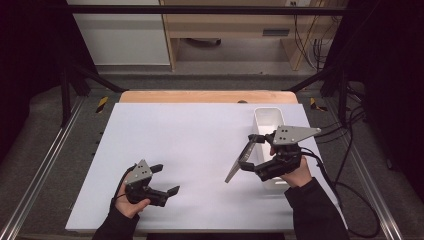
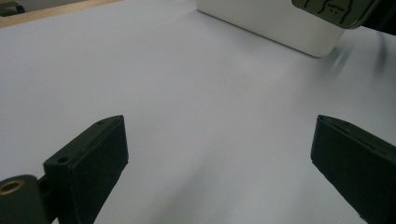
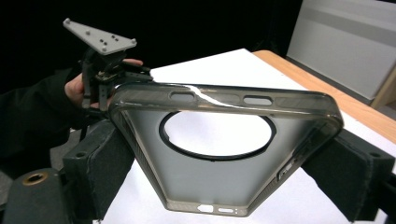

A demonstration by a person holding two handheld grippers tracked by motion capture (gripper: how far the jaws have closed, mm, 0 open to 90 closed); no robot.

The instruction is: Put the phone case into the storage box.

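Starting left of the white bin, well away from it: the left gripper sits low over the white table sheet with its jaws spread wide and nothing between them. Its own view confirms it, bare sheet between two black pads, the bin's wall far ahead.

Moving toward the bin: the phone case hangs in the air just left of the bin's near end, tilted, one end dipping toward the sheet. It's a smoky translucent case with a big round camera cutout.

And at the bin's near end, the right gripper has that case pinched across its width, jaws closed onto its two long edges; in the right gripper view, the case spans pad to pad, seated firmly.

So this reads as the carry step, case lifted and held beside the bin. Next, I'd say, it either goes to the bin or meets the waiting left gripper for a handover. Either way it calls for a steady grip, since the thin rim could twist or slip.
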